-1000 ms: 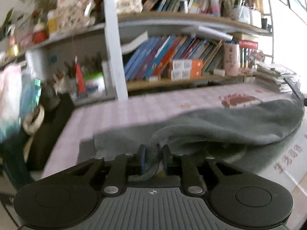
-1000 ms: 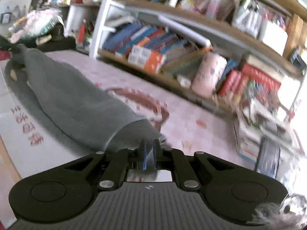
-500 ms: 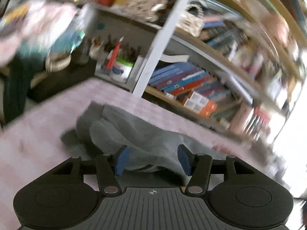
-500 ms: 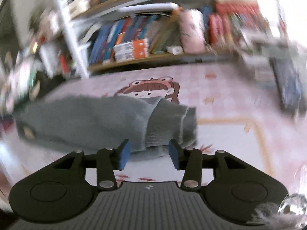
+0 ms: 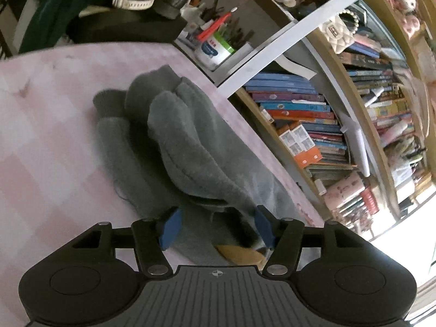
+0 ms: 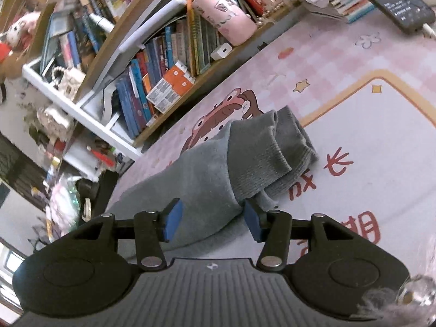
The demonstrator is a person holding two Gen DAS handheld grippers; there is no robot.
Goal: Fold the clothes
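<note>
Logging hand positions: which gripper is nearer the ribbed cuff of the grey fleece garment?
Right. The right gripper hangs open just short of the ribbed cuff; the left gripper, open, faces the garment's other end.

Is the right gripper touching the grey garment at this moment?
Cannot tell. In the right wrist view the right gripper is open with the grey garment between its blue pads, but no clear contact or gap shows.

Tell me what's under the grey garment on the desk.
The grey garment lies on a pink cartoon desk mat, hiding part of the printed character and red lettering. Anything else beneath it is hidden.
</note>
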